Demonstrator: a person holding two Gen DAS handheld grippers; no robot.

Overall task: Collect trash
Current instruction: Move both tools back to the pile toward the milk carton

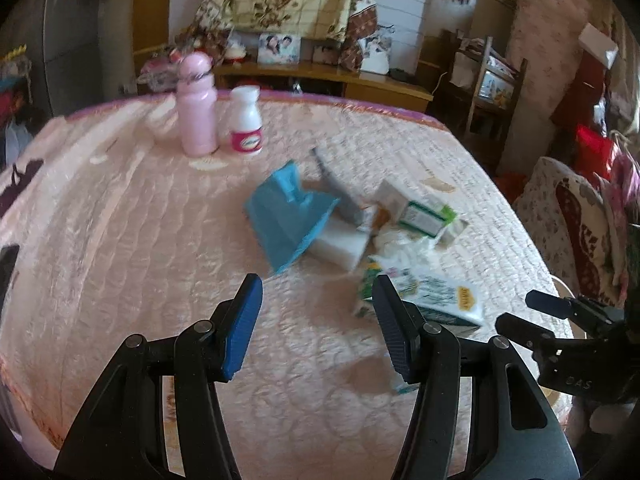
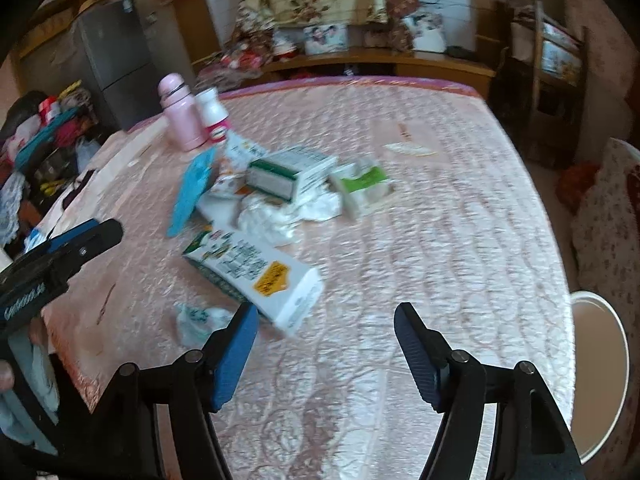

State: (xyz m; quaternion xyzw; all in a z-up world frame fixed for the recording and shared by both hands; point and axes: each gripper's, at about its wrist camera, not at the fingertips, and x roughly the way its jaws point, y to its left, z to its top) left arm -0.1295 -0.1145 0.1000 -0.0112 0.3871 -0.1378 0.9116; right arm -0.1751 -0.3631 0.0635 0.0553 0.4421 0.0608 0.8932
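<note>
Pink quilted bed [image 2: 400,200] carried the trash pile [image 1: 360,224]; a white bin [image 2: 600,380] was shown only in the right view. Left tongs [image 1: 316,320] and right tongs [image 2: 326,354] were seen open, empty.

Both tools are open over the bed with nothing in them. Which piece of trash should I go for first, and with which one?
Probably ease the right tool forward and down onto the long white carton. It is the nearest big piece, lying flat just ahead of that tool's open, empty jaws and clear of the pile behind. The left tool is also open and empty, with only the carton's end by its right finger.
</note>
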